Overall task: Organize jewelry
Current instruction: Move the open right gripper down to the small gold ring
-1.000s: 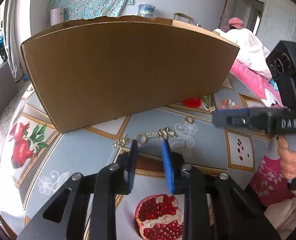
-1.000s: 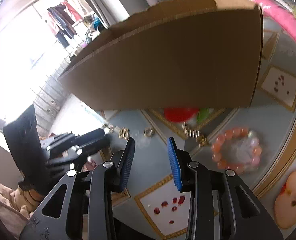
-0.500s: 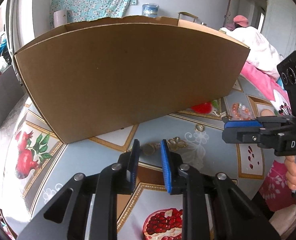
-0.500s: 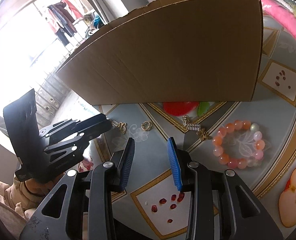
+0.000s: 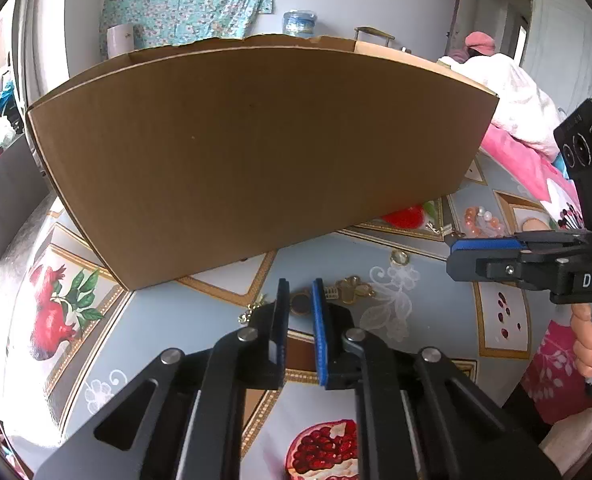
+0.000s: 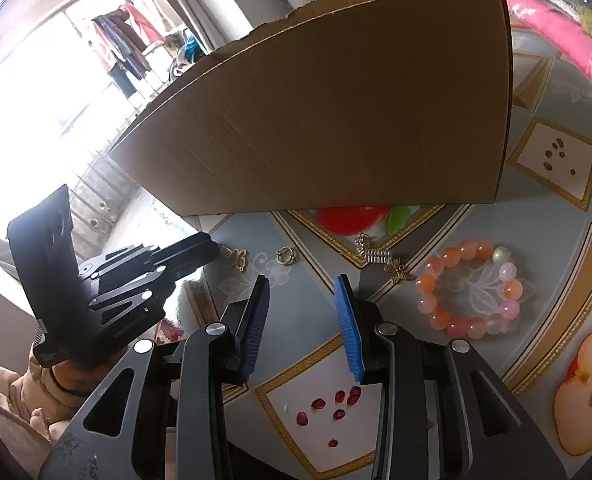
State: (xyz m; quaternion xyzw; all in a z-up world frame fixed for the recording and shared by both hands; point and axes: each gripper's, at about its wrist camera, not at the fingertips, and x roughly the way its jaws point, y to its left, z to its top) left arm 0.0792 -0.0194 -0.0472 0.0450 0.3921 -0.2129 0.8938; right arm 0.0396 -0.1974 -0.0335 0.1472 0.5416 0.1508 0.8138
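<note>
A tall brown cardboard box [image 5: 256, 156] stands on the patterned tablecloth. My left gripper [image 5: 299, 292] has narrowed its blue pads around the ring end [image 5: 300, 303] of a gold butterfly piece [image 5: 352, 289] that lies on the table. Whether the pads touch it I cannot tell. A small gold ring [image 5: 399, 257] lies to the right of it. In the right wrist view my right gripper [image 6: 302, 286] is open and empty above the table. A gold ring [image 6: 285, 257], a spring and butterfly piece [image 6: 378, 256] and a pink bead bracelet [image 6: 470, 289] lie ahead of it.
The box [image 6: 356, 120] blocks the far side of the table. A small gold charm [image 5: 252, 312] lies left of my left fingers. The right gripper body [image 5: 536, 264] hovers at the right of the left wrist view. A pink bed [image 5: 528, 160] is beyond the table.
My left gripper has moved forward onto the gold butterfly piece and its pads have narrowed around the ring end. The right gripper has drawn back a little and stays open.
</note>
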